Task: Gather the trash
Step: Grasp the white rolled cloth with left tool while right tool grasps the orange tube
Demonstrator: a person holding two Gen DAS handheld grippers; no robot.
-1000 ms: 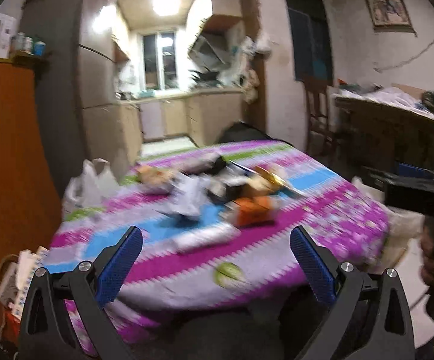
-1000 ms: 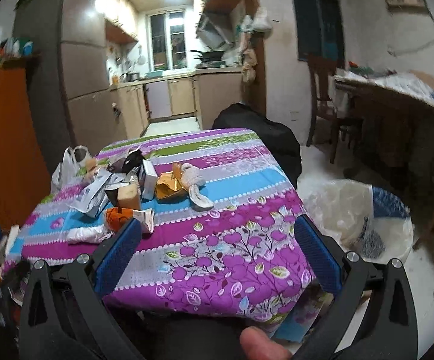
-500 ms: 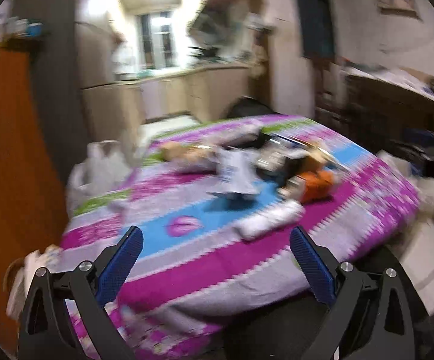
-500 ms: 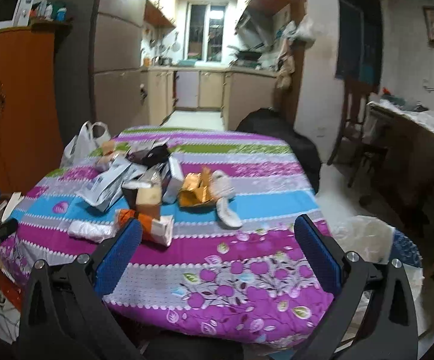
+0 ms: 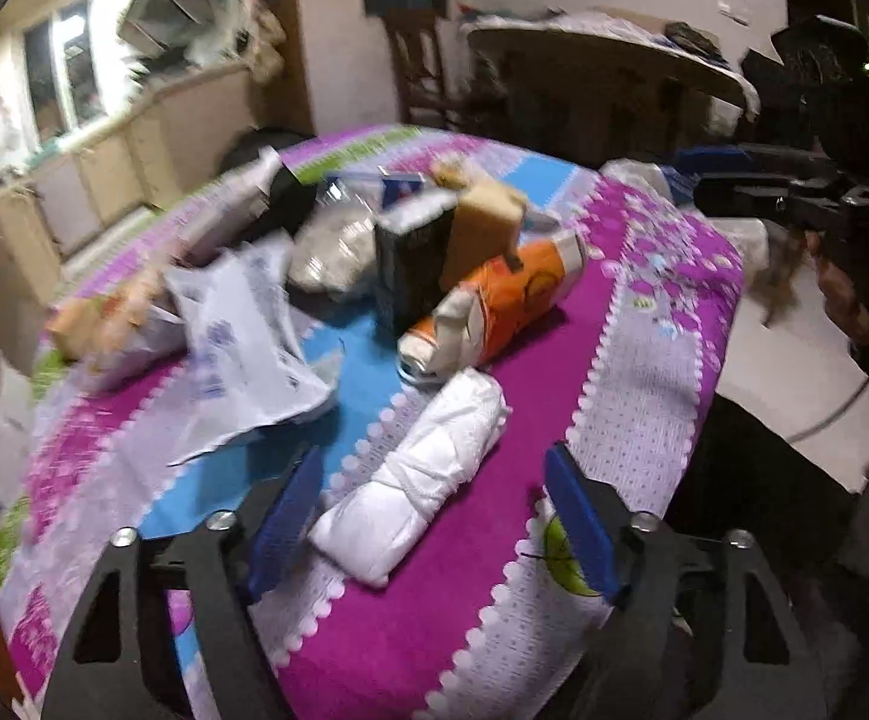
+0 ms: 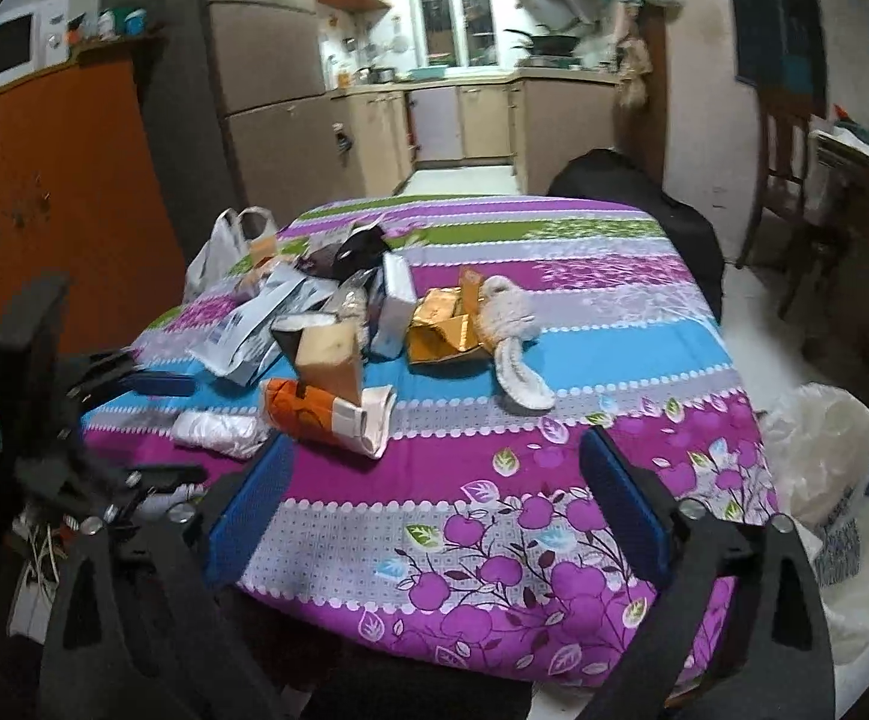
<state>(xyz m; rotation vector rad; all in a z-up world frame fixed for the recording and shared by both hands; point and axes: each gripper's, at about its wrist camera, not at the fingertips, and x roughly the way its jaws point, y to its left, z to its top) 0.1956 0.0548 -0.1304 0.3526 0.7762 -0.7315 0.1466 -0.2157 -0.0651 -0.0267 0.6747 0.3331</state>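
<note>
Left tongs pitched down over the bench, jaws just narrowing, straddling the white wad at the near edge without pressing it; best to centre on its middle, then close gently, as it looks soft; right tongs released, holding nothing, hovering at the near edge.

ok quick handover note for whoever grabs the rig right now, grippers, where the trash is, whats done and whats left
Left hand-held gripper: open, jaws just been closing, the rolled white tissue bundle lies between them, pads not pressing on it.
Right hand-held gripper: open, jaws just narrowed slightly, nothing between them, above the near edge of the purple floral tablecloth.
Trash: orange printed wrapper, gold foil packet and the rest piled mid-table.
White plastic-lined bin on the floor at the right.
Done: nothing visibly collected.
Left: grip the bundle, then clear the pile.
</note>
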